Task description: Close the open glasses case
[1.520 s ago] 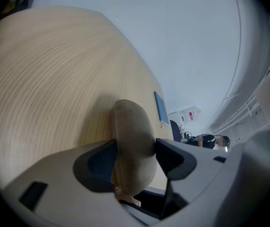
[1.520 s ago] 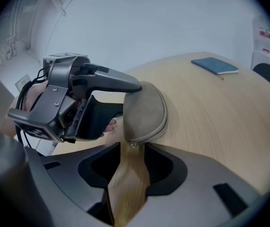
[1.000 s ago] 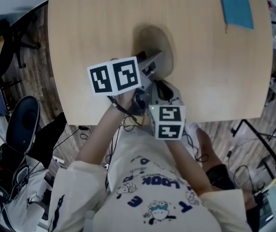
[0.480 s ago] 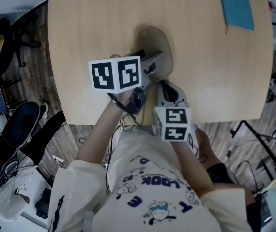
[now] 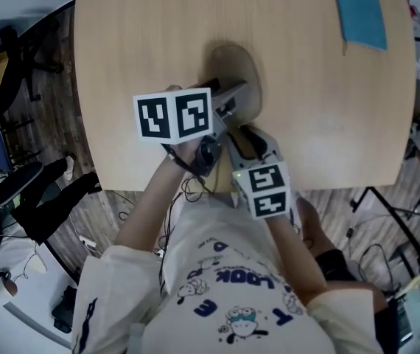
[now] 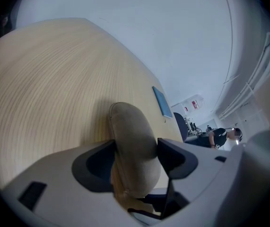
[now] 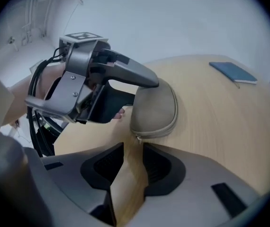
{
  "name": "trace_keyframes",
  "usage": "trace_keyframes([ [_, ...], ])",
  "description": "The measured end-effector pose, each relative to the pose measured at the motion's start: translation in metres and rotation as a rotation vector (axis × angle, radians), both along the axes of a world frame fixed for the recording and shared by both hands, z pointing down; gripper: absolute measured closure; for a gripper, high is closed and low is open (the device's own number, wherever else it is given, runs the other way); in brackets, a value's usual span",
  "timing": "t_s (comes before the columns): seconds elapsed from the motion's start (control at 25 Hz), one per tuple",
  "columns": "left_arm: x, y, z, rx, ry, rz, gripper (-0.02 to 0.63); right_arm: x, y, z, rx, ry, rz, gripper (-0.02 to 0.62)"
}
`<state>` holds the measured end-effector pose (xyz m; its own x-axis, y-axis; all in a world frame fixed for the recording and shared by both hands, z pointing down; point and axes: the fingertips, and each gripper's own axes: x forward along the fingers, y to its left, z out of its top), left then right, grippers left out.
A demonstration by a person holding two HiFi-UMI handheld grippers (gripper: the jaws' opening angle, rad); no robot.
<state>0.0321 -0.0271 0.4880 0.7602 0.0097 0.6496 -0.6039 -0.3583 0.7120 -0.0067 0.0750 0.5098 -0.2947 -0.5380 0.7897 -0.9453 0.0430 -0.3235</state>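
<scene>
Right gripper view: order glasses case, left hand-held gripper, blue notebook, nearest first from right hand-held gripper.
Right hand-held gripper, jaws just opened, empty:
1. glasses case, directly ahead.
2. left hand-held gripper, clamping case, left.
3. blue notebook, far right.

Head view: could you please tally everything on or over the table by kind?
glasses case: 1
blue book: 1
grippers, the left gripper and the right gripper: 2
Total: 4

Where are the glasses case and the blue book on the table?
glasses case (image 7: 156,110): right gripper view, middle of its upper shell.
blue book (image 5: 359,7): head view, centre of its cover.
</scene>
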Motion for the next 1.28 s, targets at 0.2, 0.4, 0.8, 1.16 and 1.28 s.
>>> trace_keyframes([
  [0.2, -0.001, 0.0, 0.0, 0.003, 0.0, -0.009, 0.322, 0.002, -0.006, 0.003, -0.03, -0.005, 0.107, 0.493],
  [0.4, -0.002, 0.0, 0.001, 0.002, 0.004, -0.008, 0.322, 0.017, -0.006, 0.006, -0.044, 0.09, 0.155, 0.499],
  [0.8, -0.004, -0.001, 0.0, 0.012, 0.003, -0.026, 0.322, 0.011, -0.007, 0.004, -0.104, 0.089, 0.232, 0.554],
  [1.16, -0.001, 0.001, 0.002, 0.005, -0.004, 0.001, 0.322, 0.012, -0.003, 0.004, -0.04, 0.065, 0.161, 0.594],
  [1.28, -0.001, 0.0, 0.001, 0.004, -0.01, 0.018, 0.322, 0.021, -0.002, 0.004, -0.036, 0.075, 0.163, 0.594],
])
